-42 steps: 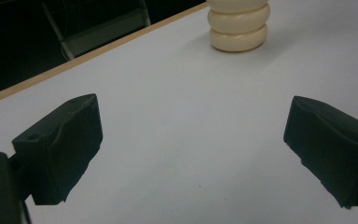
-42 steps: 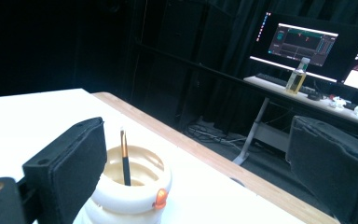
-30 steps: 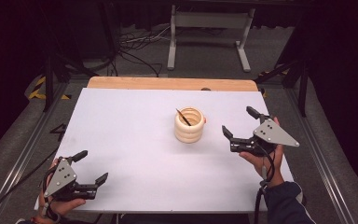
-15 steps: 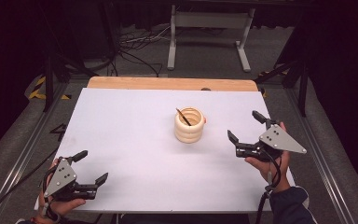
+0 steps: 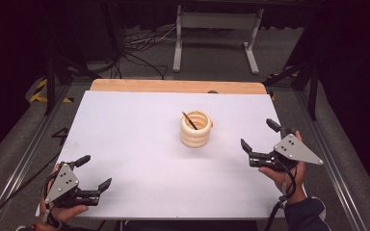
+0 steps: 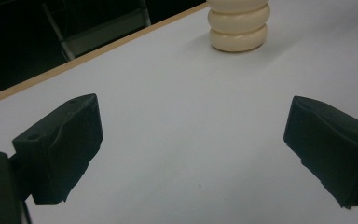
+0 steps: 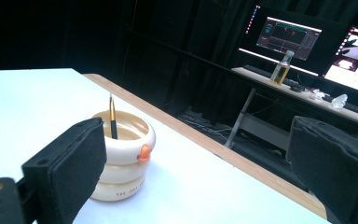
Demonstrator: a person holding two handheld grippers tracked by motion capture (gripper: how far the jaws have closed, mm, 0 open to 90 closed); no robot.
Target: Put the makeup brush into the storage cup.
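A cream ribbed cup (image 5: 196,129) stands upright a little right of centre on the white table (image 5: 135,144), with a dark pencil (image 5: 189,120) leaning inside it and a small orange knob (image 7: 144,151) on its rim. The right gripper (image 5: 260,142) hovers near the table's right edge, to the right of the cup and slightly nearer, apart from it, its jaws spread wide and holding nothing. The left gripper (image 5: 94,174) sits at the near left corner, well apart from the cup, which lies far and to the right of it, its jaws likewise spread wide and empty.
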